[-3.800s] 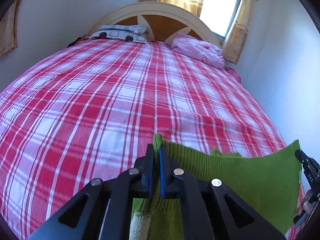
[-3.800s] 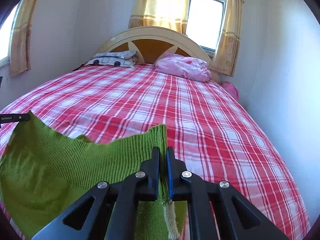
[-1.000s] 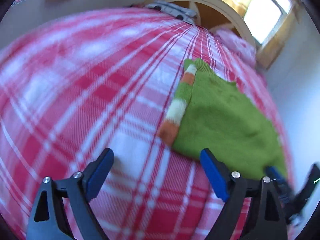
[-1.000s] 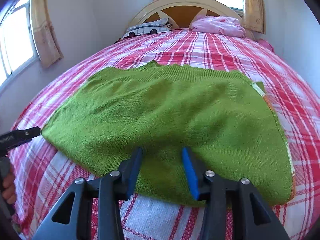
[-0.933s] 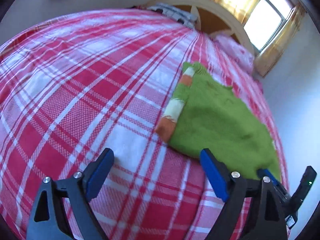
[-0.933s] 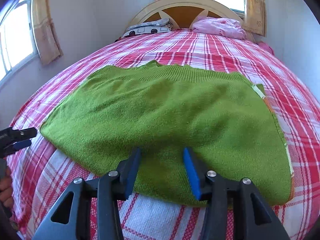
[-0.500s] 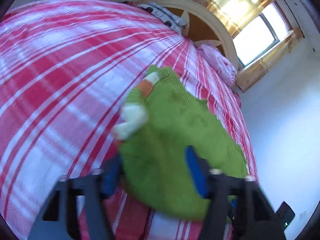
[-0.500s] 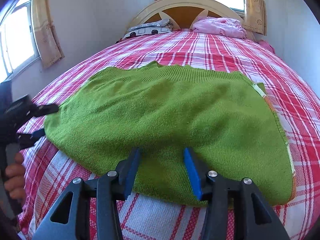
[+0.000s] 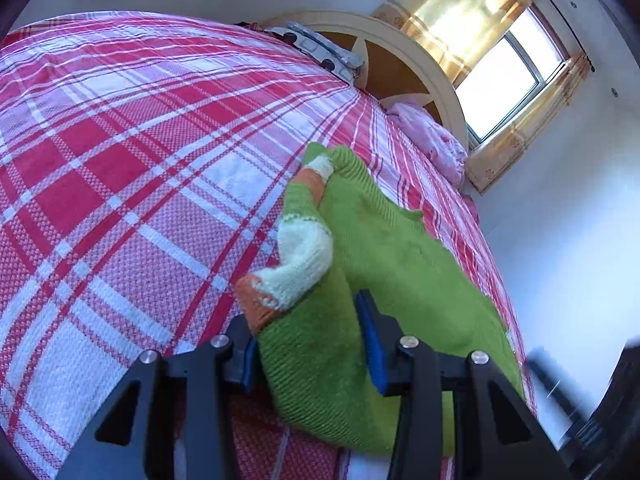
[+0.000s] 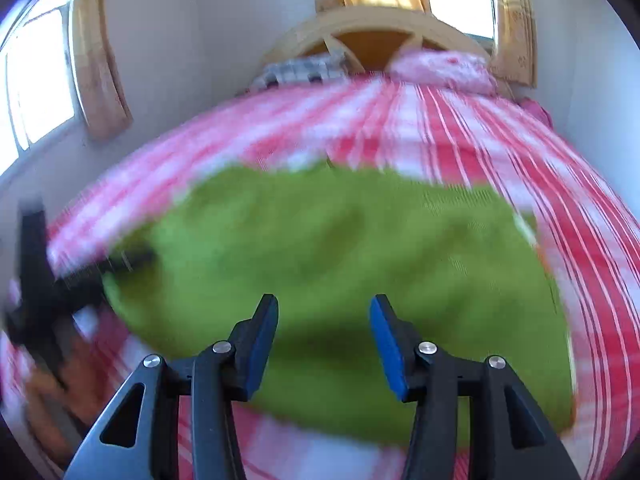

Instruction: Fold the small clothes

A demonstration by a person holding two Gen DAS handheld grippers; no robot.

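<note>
In the left wrist view, my left gripper [image 9: 306, 346] has just been closing its jaws and now clamps a bunched fold of the green sweater [image 9: 384, 256], the striped sleeve [image 9: 298, 256] draped over the near side of the fold; the sweater lies near the right edge of the plaid bed [image 9: 120, 168]. In the blurred right wrist view, my right gripper [image 10: 323, 340] has jaws apart, holding nothing, just above the sweater's [image 10: 340, 248] near edge, and they have just been widening.
</note>
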